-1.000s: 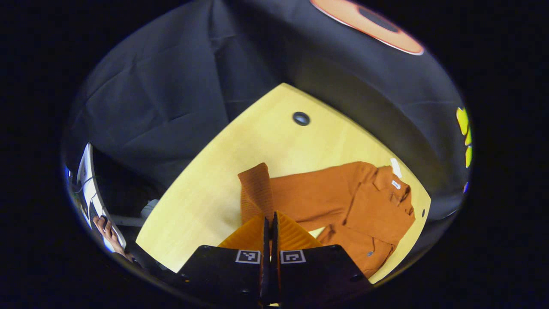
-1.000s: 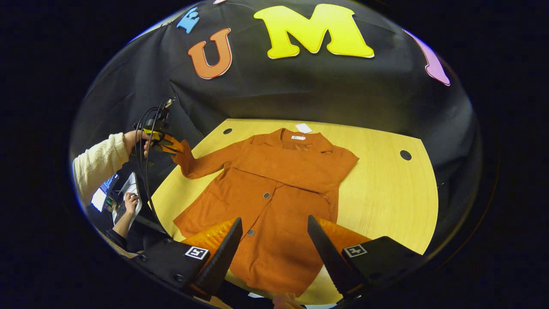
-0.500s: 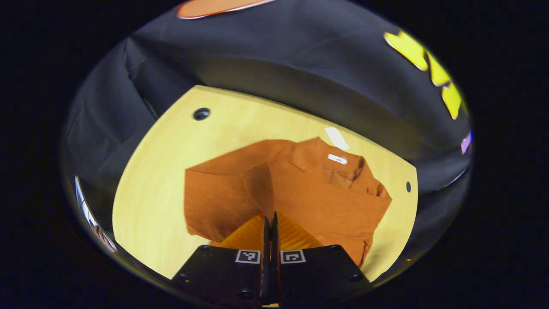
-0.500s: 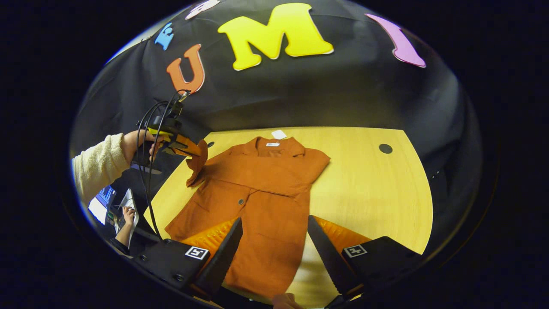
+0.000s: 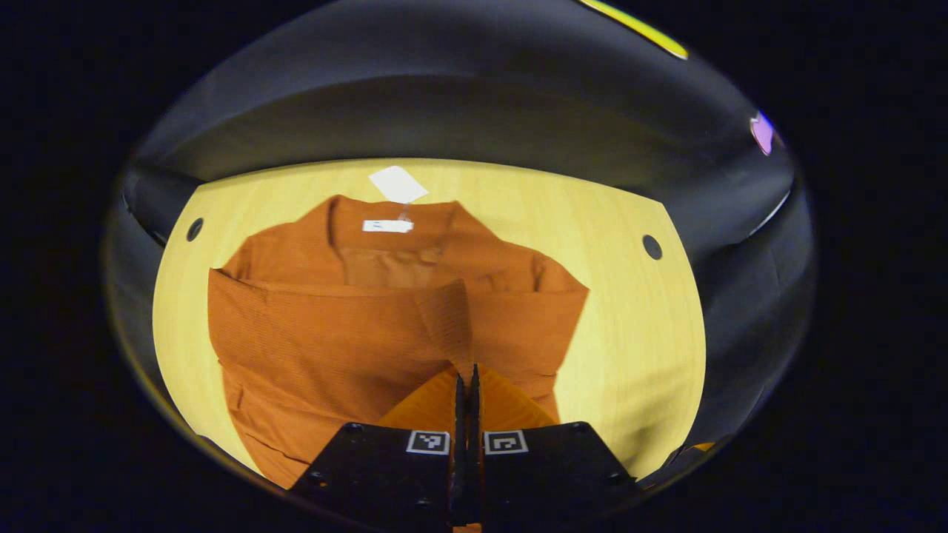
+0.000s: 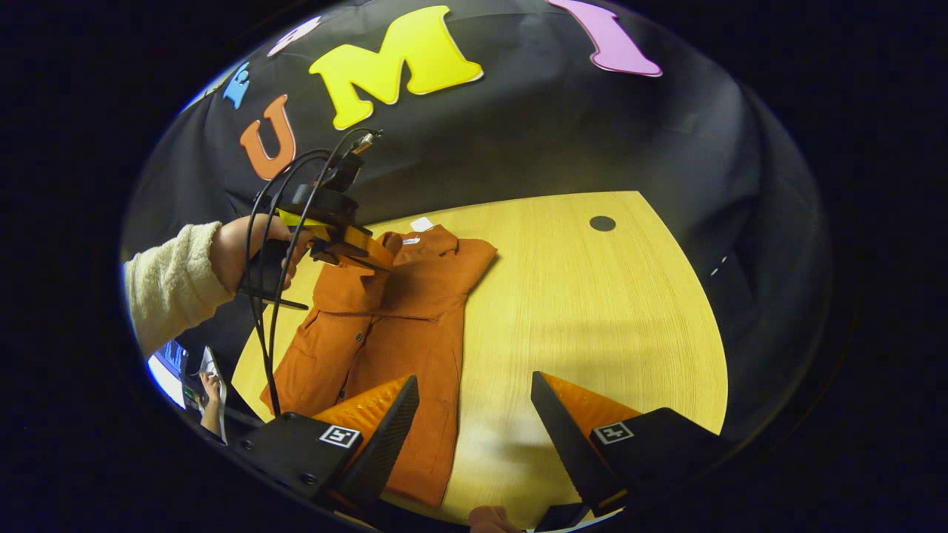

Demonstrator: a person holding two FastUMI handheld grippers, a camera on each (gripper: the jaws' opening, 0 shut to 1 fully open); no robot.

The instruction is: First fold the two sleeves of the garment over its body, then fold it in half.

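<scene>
The garment lies flat on the desk. The left tool pinches a sleeve cuff above the garment's chest. The right tool hangs with fingers spread, beside the garment's hem.

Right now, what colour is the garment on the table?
Plain rust orange garment, no pattern; clearest in the left gripper view.

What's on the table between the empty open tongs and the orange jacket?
Nothing: in the right gripper view, only bare wooden table lies between the right tongs and the jacket.
</scene>
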